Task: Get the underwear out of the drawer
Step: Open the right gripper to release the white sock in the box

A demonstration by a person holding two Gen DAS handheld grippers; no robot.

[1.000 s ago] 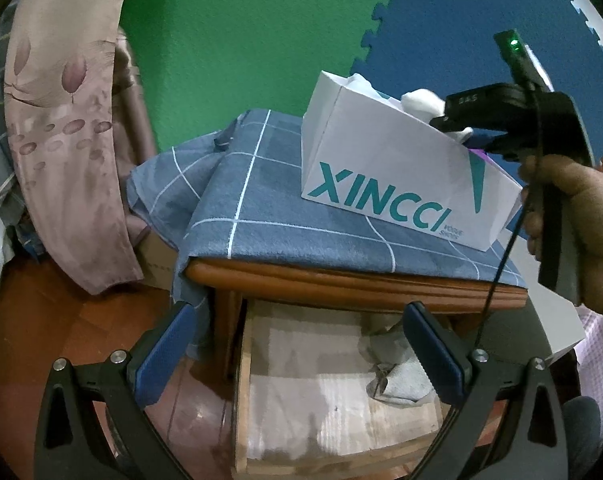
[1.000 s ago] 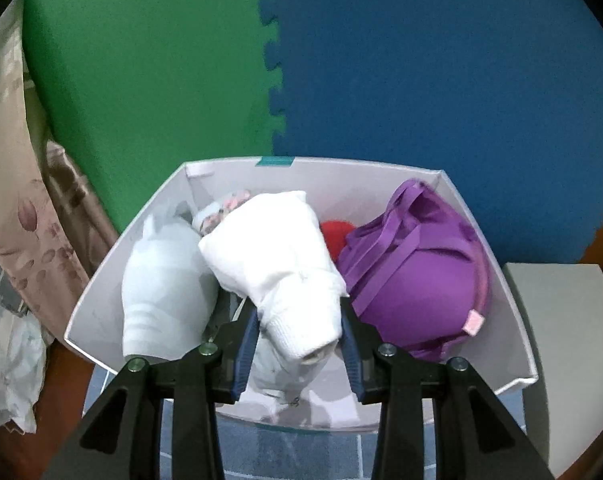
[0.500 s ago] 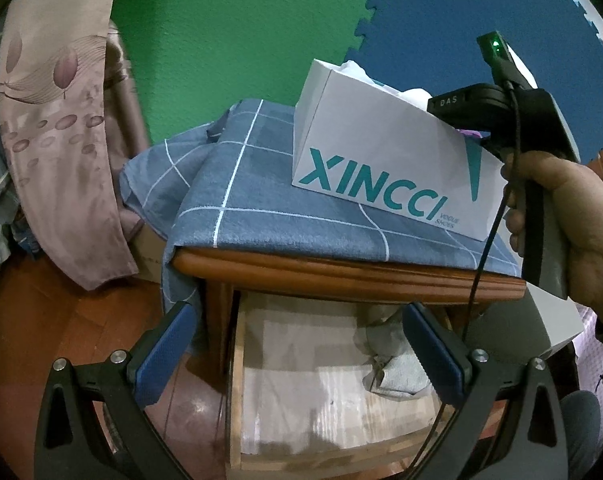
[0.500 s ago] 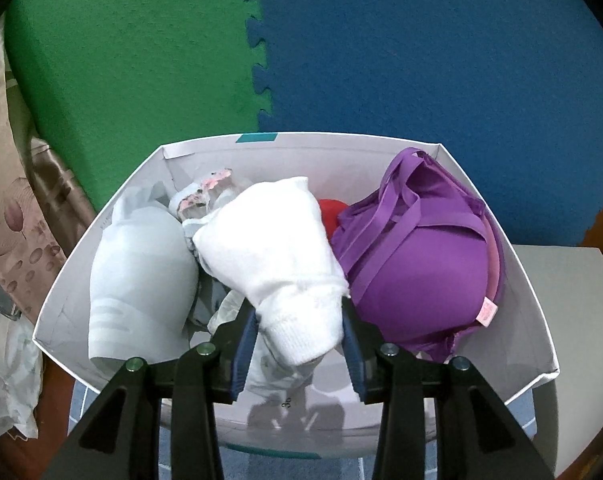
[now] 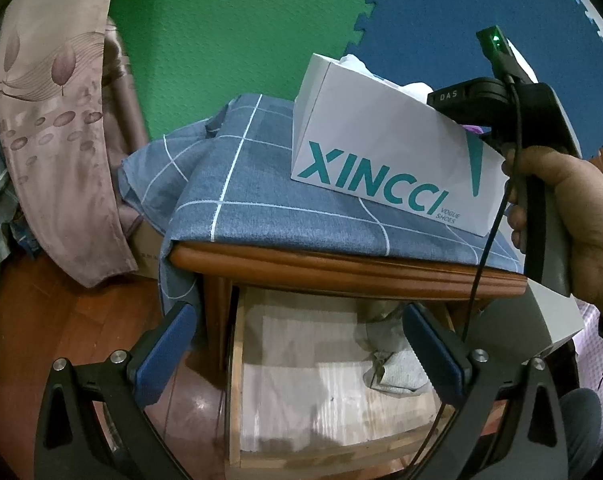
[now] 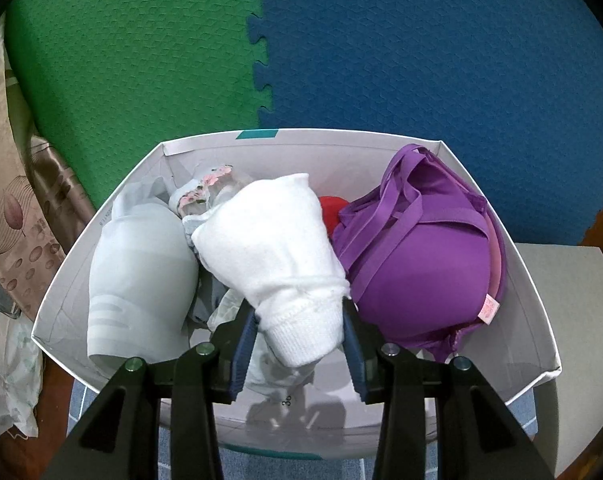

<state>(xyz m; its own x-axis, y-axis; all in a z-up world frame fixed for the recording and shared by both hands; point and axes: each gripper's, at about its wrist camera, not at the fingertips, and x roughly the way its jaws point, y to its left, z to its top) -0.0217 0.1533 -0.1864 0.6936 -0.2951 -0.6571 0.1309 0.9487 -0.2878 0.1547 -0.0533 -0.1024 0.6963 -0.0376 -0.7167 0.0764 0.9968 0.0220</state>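
1. The right gripper [image 6: 299, 330] is clamped on a rolled white garment [image 6: 277, 256], its blue pads pressing both sides of the ribbed end. It holds the garment over the inside of a white shoe box [image 6: 61, 320], near the box's front wall.
2. The left gripper [image 5: 299, 350] holds nothing; its jaws stand wide apart in front of the open drawer [image 5: 237, 360], not touching it.
3. The task looks well along. The drawer is nearly bare: only a crumpled grey-white cloth [image 5: 393, 364] shows, in its right half towards the back. Whether that is underwear, I cannot tell.
4. What seems left: letting go of the white garment in the box, then fetching the grey-white cloth if it belongs to the job.
5. The box sits on a wooden bedside cabinet [image 5: 341, 268] covered by a blue checked cloth [image 5: 237, 188], towards the cabinet's right edge.
6. Inside the box, from left wall to right wall: a pale grey padded bra [image 6: 137, 280]; a small piece with pink lace trim [image 6: 205, 192] near the back wall; the held white garment in the middle; something red [image 6: 333, 210], mostly hidden; and a purple bra [image 6: 417, 264] against the right wall.
7. The person's right hand [image 5: 561, 216] grips the right tool's handle beside the box.
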